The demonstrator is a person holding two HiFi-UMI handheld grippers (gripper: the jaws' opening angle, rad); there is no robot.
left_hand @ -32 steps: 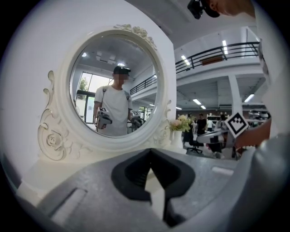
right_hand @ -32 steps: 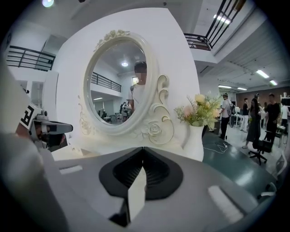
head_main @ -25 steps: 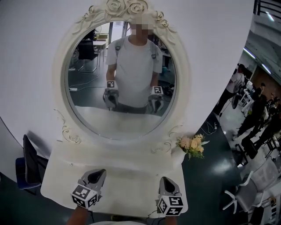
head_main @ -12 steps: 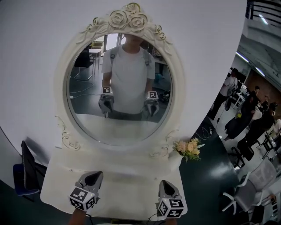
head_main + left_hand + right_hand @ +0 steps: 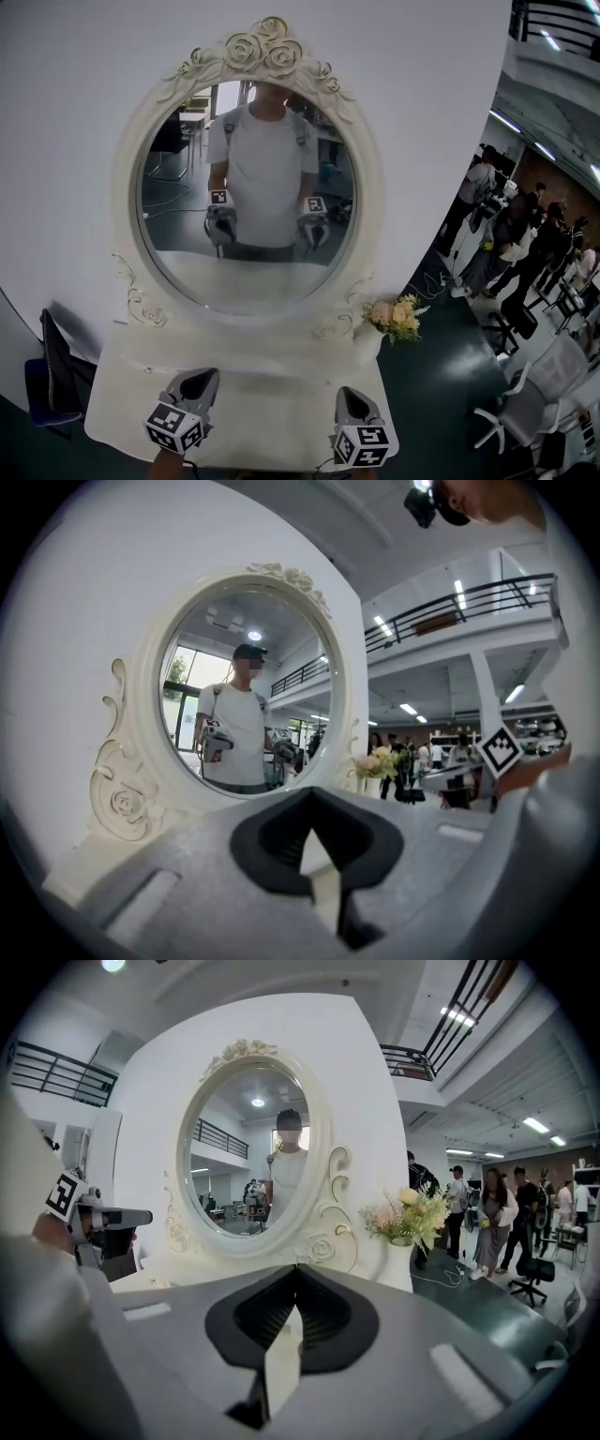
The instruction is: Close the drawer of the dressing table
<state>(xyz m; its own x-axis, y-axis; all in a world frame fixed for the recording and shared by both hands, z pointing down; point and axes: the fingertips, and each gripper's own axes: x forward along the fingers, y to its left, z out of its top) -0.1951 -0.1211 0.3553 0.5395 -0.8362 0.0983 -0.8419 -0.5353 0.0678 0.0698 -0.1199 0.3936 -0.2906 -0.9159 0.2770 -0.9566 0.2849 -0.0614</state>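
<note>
The white dressing table (image 5: 272, 398) stands against the wall with a big oval mirror (image 5: 246, 187). Its drawer lies under the front edge and does not show in any view. My left gripper (image 5: 202, 375) hovers over the tabletop's near left part, jaws closed to a point with nothing in them. My right gripper (image 5: 347, 394) hovers over the near right part, also shut and empty. In the left gripper view the left gripper (image 5: 311, 791) points at the mirror frame (image 5: 122, 799). The right gripper (image 5: 296, 1269) in its own view points at the mirror's lower right scrollwork (image 5: 323, 1246).
A white vase of pale flowers (image 5: 392, 317) stands on the table's back right corner. A dark chair (image 5: 52, 366) sits left of the table. At the right are several people (image 5: 506, 244) and a white office chair (image 5: 530, 412) on dark floor.
The head view has tilted so the mirror sits lower and more to the left in the picture. Both grippers stay shut over the table's front part, almost unmoved.
</note>
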